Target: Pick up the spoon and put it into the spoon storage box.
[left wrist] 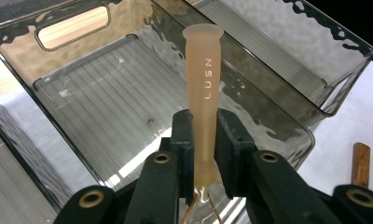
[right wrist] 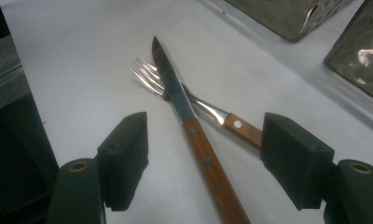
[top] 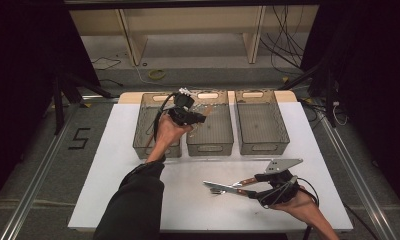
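My left gripper [top: 197, 116] [left wrist: 203, 122] is shut on a peach-coloured soft utensil handle [left wrist: 203, 70] marked with letters; thin copper wires leave its lower end below the jaws. It hangs over the middle clear grey bin [top: 210, 146] [left wrist: 105, 93]. Near the table's front right, my right gripper [top: 254, 186] [right wrist: 203, 144] stands open, its jaws either side of a wooden-handled knife [top: 222, 188] [right wrist: 194, 126]. The knife lies crossed over a wooden-handled fork [top: 240, 182] [right wrist: 152, 74] on the white table.
Three clear grey bins stand in a row at the table's back: left bin [top: 142, 137], middle, and right bin [top: 263, 146] [left wrist: 315, 51]. A brown wooden handle end [left wrist: 360, 163] lies on the white table [top: 188, 200]. The person's left sleeve crosses the front.
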Tool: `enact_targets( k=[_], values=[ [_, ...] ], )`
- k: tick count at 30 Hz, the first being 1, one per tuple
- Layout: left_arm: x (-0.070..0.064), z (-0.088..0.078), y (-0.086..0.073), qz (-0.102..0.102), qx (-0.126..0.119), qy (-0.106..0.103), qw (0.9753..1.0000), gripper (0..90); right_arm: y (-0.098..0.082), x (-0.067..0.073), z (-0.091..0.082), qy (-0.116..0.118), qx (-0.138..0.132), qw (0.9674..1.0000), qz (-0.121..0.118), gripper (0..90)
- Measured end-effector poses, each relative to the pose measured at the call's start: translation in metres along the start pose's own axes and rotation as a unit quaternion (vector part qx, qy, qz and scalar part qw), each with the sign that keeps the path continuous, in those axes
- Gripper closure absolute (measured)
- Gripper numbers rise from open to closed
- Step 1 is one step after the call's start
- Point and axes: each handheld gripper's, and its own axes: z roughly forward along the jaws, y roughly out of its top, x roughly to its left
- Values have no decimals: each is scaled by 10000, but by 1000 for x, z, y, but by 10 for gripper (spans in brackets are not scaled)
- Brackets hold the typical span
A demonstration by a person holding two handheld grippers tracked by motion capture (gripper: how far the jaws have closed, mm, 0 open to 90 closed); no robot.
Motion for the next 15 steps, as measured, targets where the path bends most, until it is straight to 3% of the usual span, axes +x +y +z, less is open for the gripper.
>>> enact_targets(
  k=[15],
  values=[
    [0,13,3,-42,4,61,10000,773,0,0,0,4,6,10000,3,332]
  ],
)
